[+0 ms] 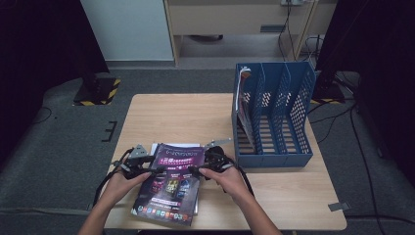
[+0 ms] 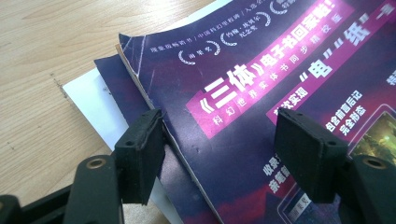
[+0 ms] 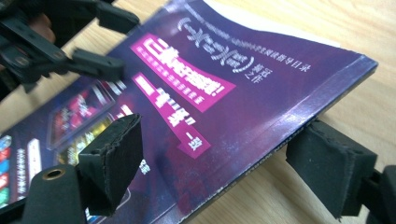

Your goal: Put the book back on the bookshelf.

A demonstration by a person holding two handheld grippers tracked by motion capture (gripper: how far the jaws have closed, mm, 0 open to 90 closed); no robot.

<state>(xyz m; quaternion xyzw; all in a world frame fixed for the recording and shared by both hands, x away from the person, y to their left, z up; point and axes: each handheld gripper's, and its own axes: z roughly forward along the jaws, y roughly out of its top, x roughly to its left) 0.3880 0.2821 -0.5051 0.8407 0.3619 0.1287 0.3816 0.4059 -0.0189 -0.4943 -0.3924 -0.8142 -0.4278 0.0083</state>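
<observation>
Standing at right of centre in the high view: a blue file rack [image 1: 274,115] with slotted dividers, sitting on the pale wooden worktop [image 1: 181,115], well apart from the hands. Leaning in its leftmost compartment: thin printed matter [image 1: 242,98]. Trailing across the grey floor at upper right: dark cables [image 1: 342,117]. Nothing lying between rack and work area.

Lying at lower centre of the high view, near the front edge of the worktop: a purple magazine [image 1: 171,183], glossy cover facing up, magenta banner with white characters across it, rows of small coloured pictures toward its near end. Resting on a white sheet [image 2: 100,109] and a further dark cover, both jutting out past its corner at centre left in the left gripper view. Corner showing scuffed, whitened wear.

Left gripper [image 1: 142,164] sitting at the magazine's left edge, jaws standing apart, one pad beside the edge, the other above the cover. Right gripper [image 1: 215,164] straddling the spine side, jaws apart, one pad over the cover, one beyond the spine, not pressing.
</observation>
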